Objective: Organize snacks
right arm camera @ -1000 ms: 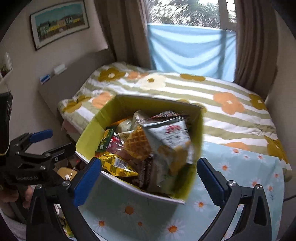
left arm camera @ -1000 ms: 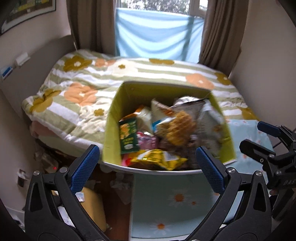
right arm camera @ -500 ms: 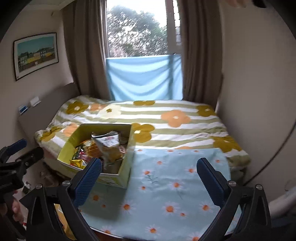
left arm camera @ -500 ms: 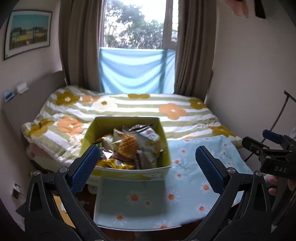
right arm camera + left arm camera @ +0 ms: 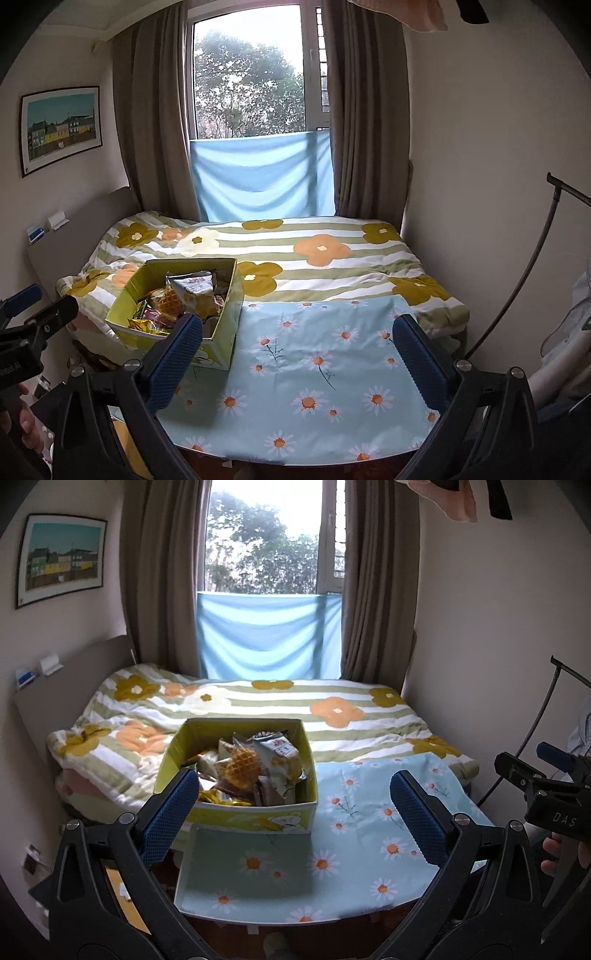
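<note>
A yellow-green box heaped with snack packets stands at the far left corner of a table under a light blue daisy cloth. On top lie a waffle-print packet and a grey-white bag. My left gripper hangs open in front of the box, above the cloth and well short of it, with nothing between its blue pads. My right gripper is open too, over the cloth to the right of the box. Each gripper shows at the other view's edge.
Behind the table lies a bed with a striped flower quilt, its headboard on the left. Curtains and a blue sheet cover the window. A bare wall stands on the right, with a thin black rod leaning there.
Both grippers have pulled back and up from close over the box to a wide view of table and bed. Both stay open and empty. The box has not moved.
</note>
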Demonstrator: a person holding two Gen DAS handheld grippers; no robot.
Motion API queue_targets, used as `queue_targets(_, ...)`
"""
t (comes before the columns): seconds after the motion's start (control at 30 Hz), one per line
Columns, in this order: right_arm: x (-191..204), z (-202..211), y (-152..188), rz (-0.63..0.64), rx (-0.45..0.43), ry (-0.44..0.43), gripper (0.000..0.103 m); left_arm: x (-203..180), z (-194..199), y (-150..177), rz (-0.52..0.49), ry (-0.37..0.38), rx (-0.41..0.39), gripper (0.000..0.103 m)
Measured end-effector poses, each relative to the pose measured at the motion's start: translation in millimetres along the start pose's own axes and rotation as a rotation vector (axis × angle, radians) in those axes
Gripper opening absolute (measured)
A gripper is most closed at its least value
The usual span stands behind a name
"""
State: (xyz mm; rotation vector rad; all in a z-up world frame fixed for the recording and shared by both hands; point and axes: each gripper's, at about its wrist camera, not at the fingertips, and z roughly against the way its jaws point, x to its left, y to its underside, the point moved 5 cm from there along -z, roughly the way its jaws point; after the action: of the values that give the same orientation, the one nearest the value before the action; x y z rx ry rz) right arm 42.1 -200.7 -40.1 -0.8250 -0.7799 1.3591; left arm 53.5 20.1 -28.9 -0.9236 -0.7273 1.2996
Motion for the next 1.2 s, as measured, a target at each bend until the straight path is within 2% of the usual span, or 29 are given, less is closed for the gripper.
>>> queue_targets(1.2,-5.0,-2.5,2.4,-0.007,0.002,0.019,0.102,-1.0,-3.3,5.1,0.016,-0.022,0.0,0.103)
